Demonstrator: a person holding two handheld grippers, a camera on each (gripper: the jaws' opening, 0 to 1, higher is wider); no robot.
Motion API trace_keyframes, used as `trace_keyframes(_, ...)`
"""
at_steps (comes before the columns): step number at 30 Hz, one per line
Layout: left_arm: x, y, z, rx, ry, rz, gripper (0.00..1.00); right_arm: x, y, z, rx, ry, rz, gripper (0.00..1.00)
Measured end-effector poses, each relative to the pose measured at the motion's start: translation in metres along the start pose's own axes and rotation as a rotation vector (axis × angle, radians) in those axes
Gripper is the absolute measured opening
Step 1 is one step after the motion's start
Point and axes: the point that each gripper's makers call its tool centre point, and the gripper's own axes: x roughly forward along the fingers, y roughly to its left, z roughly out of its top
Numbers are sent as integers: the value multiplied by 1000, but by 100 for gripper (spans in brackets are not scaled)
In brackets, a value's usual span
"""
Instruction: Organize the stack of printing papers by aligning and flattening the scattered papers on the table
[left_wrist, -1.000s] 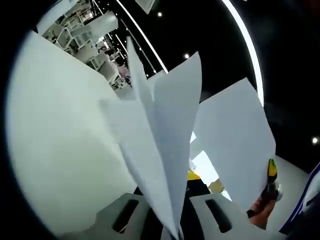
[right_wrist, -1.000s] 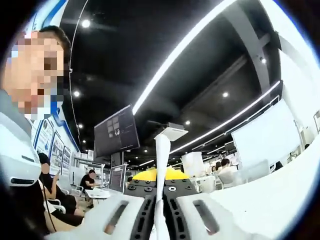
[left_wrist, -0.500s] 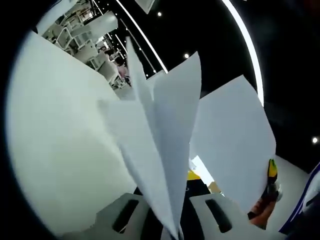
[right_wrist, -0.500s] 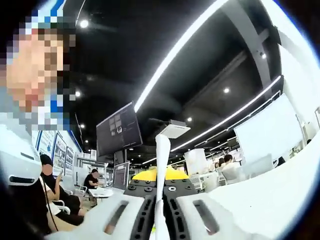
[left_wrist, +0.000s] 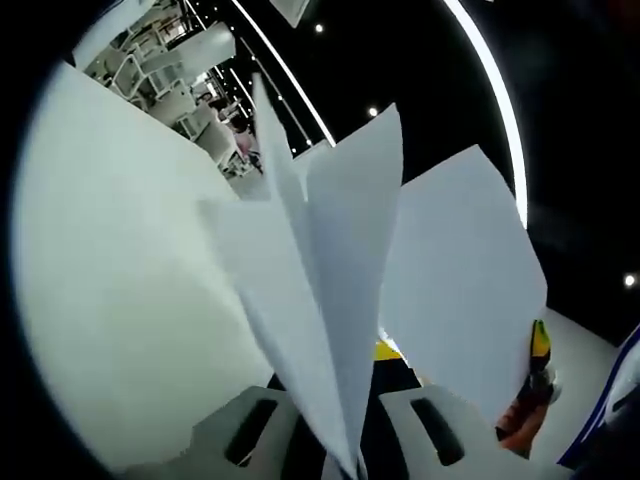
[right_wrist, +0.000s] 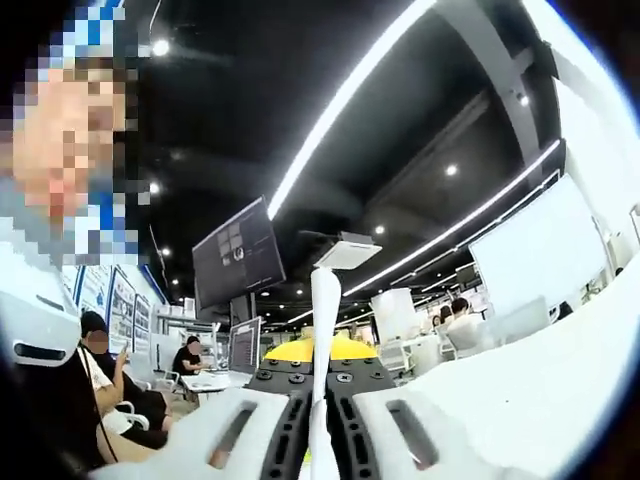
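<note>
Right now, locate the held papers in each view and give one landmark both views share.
Left gripper view: the papers fan upward from between the jaws, centre frame.
Right gripper view: the papers stand edge-on, a thin white strip rising between the jaws.
Shared landmark: the long ceiling light strip.

dark ceiling (right_wrist: 300, 80), light strips (right_wrist: 340, 105), wall monitor (right_wrist: 235, 255)

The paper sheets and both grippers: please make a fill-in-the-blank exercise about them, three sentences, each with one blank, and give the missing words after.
1. The left gripper is shut on several white paper sheets, which fan out ____ from its jaws.
2. In the right gripper view, the right gripper holds paper seen from its ____, so it looks like a thin strip.
3. Behind that strip, a dark ____ hangs under the ceiling.

Missing words: upward; edge; screen
</note>
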Motion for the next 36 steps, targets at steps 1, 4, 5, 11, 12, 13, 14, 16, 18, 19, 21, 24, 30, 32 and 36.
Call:
trace_keyframes(1,0,0,0,0,0,0,7,0,-2,-1,0,2,-4,0)
trace_keyframes(4,0,0,0,0,1,0,7,-1,-10,-4,12,4,-18,0)
trace_keyframes(5,0,0,0,0,1,0,7,-2,-14,-6,16,6,-28,0)
trace_keyframes(11,0,-1,-1,0,1,-1,7,-6,-31,-18,-4,35,-80,0)
trace_keyframes(12,0,-1,-1,-1,1,-1,7,-6,-33,-21,-12,41,-87,0)
trace_keyframes(13,0,-1,-1,-1,1,-1,7,-6,-35,-23,-18,45,-93,0)
trace_keyframes(14,0,-1,-1,-1,1,-1,7,-7,-38,-25,-25,47,-101,0)
trace_keyframes(16,0,-1,-1,-2,1,-1,7,-9,-46,-29,-31,49,-127,0)
trace_keyframes(18,0,0,0,-1,1,-1,7,-12,-56,-31,-33,48,-159,0)
trace_keyframes(19,0,0,0,-1,1,-1,7,-15,-64,-35,-26,56,-189,0)
trace_keyframes(21,-1,1,0,-2,1,-1,7,-18,-76,-39,-19,64,-234,0)
trace_keyframes(24,-1,1,0,-1,2,0,7,-25,-88,-44,13,63,-273,0)
trace_keyframes(30,-2,1,0,-2,1,1,7,-33,-97,-47,4,68,-314,0)
trace_keyframes(32,-2,1,0,0,2,2,7,-34,-99,-47,5,65,-322,0)
trace_keyframes(36,-2,1,-2,10,8,-1,8,-36,-105,-50,17,69,-338,0)
